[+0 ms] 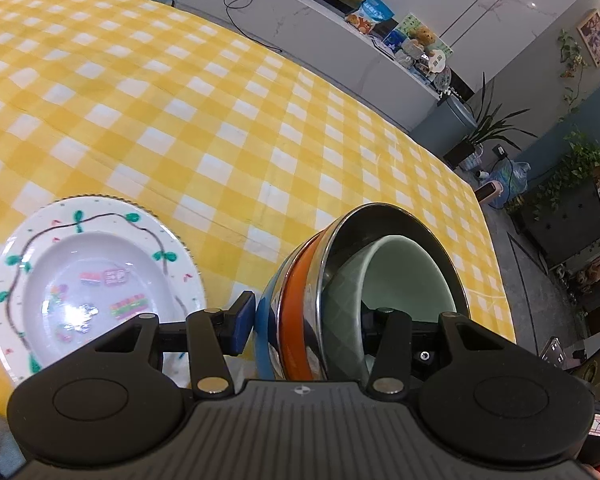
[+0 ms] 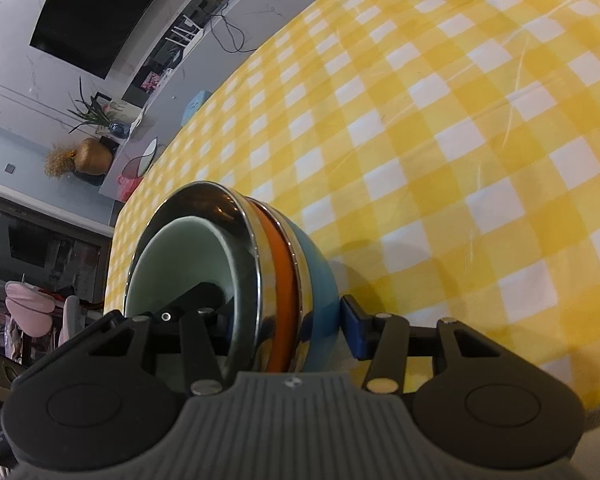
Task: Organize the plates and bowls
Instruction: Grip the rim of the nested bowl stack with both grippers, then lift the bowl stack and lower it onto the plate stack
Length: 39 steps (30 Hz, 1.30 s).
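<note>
Both grippers angled down — left gripper and right gripper each clamp nested bowls

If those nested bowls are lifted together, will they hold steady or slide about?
The bowl stack looks heavy for its size: several bowls nest. The green bowl sits loose and off-centre in the shiny steel bowl, so it probably slides when tilted. It looks ceramic, likely chipping if dropped.

The bowls sit one inside another, the small bowl innermost. The plate lies on the table, left of the bowls. Both grippers hold the bowls' rims.
</note>
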Available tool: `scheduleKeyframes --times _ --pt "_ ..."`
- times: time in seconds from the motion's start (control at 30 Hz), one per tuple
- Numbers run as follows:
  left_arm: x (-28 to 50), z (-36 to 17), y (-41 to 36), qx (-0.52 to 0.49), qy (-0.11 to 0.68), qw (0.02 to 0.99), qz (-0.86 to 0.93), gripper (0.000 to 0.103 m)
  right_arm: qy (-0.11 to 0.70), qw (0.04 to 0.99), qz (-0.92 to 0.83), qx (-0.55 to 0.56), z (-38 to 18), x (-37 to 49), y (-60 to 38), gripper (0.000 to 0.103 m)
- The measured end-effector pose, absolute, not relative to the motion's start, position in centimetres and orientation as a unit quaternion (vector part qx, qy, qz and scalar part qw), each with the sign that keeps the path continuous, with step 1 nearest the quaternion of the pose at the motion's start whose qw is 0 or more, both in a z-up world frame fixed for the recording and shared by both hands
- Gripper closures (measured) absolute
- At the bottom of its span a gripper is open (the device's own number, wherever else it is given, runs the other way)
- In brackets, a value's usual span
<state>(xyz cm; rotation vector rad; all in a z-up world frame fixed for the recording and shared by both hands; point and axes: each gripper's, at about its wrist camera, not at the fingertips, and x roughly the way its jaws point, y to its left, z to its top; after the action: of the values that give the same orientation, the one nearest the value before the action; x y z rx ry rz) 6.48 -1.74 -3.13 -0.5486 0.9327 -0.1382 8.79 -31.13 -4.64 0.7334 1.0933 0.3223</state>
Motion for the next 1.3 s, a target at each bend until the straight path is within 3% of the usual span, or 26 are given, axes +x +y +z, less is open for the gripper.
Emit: scheduleKeyframes --times 0.7,1.3 --pt "2.9 0.6 8.5 -0.3 0.411 0.861 -0.006 0.05 0.513 0.78 0.212 0.289 0.1 8.3 -20.2 0.054" --pt "4.2 -3.1 11.9 -0.341 0.439 0.831 -0.003 0.05 0.545 0.778 0.194 0.247 -1.8 10.0 -16.2 0.054"
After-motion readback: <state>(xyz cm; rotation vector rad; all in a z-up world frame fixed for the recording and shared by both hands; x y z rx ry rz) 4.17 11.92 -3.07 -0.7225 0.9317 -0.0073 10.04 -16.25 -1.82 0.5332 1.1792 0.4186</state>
